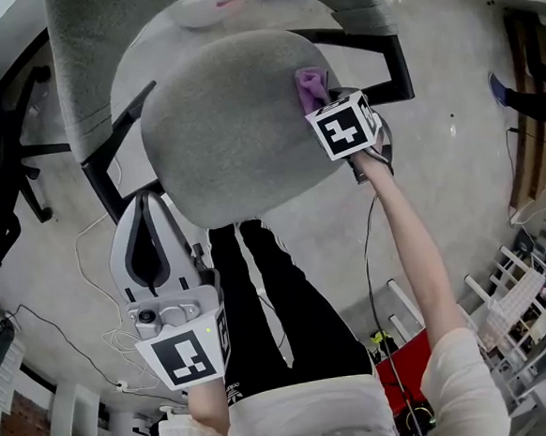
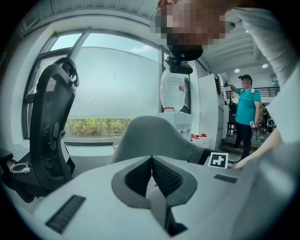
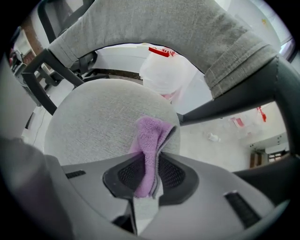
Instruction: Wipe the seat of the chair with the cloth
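Note:
The chair's round grey fabric seat (image 1: pixel 228 122) fills the upper middle of the head view, with its grey backrest (image 1: pixel 145 25) beyond. A purple cloth (image 1: pixel 312 88) rests on the seat's right part, and my right gripper (image 1: pixel 325 105) is shut on it. In the right gripper view the cloth (image 3: pixel 151 145) hangs folded between the jaws over the seat (image 3: pixel 93 126). My left gripper (image 1: pixel 148 233) is held off the seat's near left edge, jaws shut with nothing between them. In the left gripper view that gripper (image 2: pixel 152 161) points level toward the grey backrest (image 2: pixel 154 136).
Black armrests (image 1: pixel 387 58) flank the seat. A black office chair (image 2: pixel 51 126) stands at the left. A person in a teal shirt (image 2: pixel 245 110) stands far right. A white bag (image 3: pixel 164 70) lies on the floor beyond the seat. Cables (image 1: pixel 88 264) trail across the concrete floor.

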{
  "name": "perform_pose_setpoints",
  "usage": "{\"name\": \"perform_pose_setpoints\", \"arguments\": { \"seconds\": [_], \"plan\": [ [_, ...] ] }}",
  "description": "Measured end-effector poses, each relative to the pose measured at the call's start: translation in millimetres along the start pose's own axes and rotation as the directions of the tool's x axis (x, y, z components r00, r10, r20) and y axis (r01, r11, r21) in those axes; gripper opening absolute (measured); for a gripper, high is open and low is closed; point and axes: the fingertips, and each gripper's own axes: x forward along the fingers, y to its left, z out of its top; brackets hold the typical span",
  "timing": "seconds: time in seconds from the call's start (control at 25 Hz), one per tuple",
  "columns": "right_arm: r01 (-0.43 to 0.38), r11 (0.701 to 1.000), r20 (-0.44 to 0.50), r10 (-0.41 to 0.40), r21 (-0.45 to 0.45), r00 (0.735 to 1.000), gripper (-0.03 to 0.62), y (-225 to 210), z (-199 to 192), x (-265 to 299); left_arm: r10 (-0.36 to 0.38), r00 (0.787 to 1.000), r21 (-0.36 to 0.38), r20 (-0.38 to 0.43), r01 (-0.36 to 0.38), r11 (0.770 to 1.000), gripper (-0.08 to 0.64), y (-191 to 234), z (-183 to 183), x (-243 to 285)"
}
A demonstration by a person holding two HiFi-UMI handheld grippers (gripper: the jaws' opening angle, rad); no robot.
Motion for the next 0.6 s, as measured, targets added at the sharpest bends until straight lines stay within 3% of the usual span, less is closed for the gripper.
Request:
{"name": "perform_pose_setpoints", "arguments": {
  "seconds": [0.32,0.6],
  "plan": [
    [0.158,0.987,-0.012,-0.158,-0.031,0.987,0.083,-25.0,-3.8,1.4,0.004,1.0,0.001,-0.006,-0.004,1.0,0.014,-0.2,-2.7,-5.5],
    [0.229,0.973,-0.032,-0.23,-0.025,0.973,0.081,-38.0,-8.7,4.1,0.024,1.0,-0.005,-0.009,-0.024,1.0,0.014,5.2,-5.2,-9.8]
  ]
}}
